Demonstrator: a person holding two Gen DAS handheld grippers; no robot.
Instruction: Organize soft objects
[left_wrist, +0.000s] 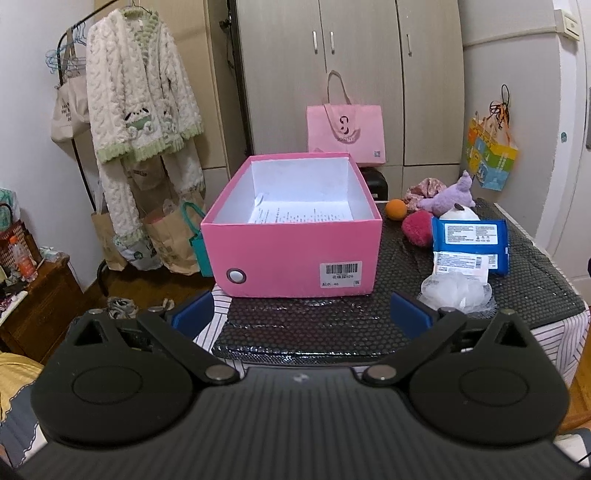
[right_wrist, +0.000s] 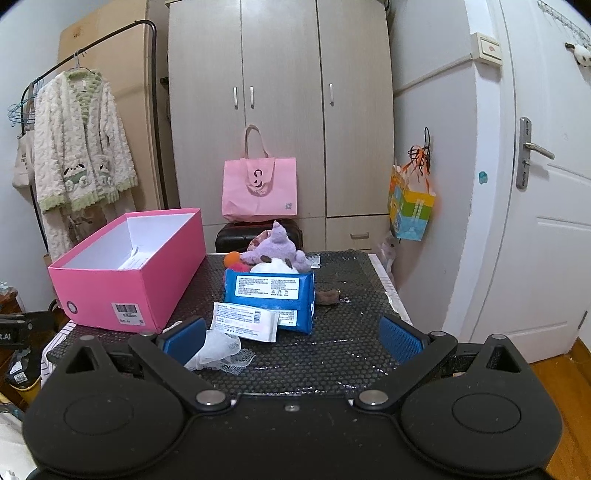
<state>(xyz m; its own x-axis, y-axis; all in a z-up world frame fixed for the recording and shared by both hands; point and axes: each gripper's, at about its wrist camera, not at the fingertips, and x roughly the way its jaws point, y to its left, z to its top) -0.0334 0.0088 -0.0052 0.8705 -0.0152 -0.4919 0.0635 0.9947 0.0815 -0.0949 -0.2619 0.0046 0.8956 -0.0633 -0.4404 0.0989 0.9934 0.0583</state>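
Note:
An open pink box (left_wrist: 291, 251) stands on the black mat (left_wrist: 295, 332), with only a printed sheet inside. To its right lie a white mesh puff (left_wrist: 458, 291), a white wipes pack (left_wrist: 461, 264), a blue wipes pack (left_wrist: 471, 236), a red plush ball (left_wrist: 417, 227), an orange ball (left_wrist: 396, 209) and a purple plush toy (left_wrist: 450, 195). My left gripper (left_wrist: 301, 314) is open and empty before the box. My right gripper (right_wrist: 293, 338) is open and empty; its left finger is beside the puff (right_wrist: 218, 350). The box (right_wrist: 125, 280) is at its left.
A pink tote bag (right_wrist: 258, 188) stands on a dark suitcase behind the table. A wardrobe (right_wrist: 280, 110) fills the back. A fluffy robe (left_wrist: 136, 92) hangs on a rack at left. A door (right_wrist: 546, 206) is at right. A small brown item (right_wrist: 327, 295) lies on the mat.

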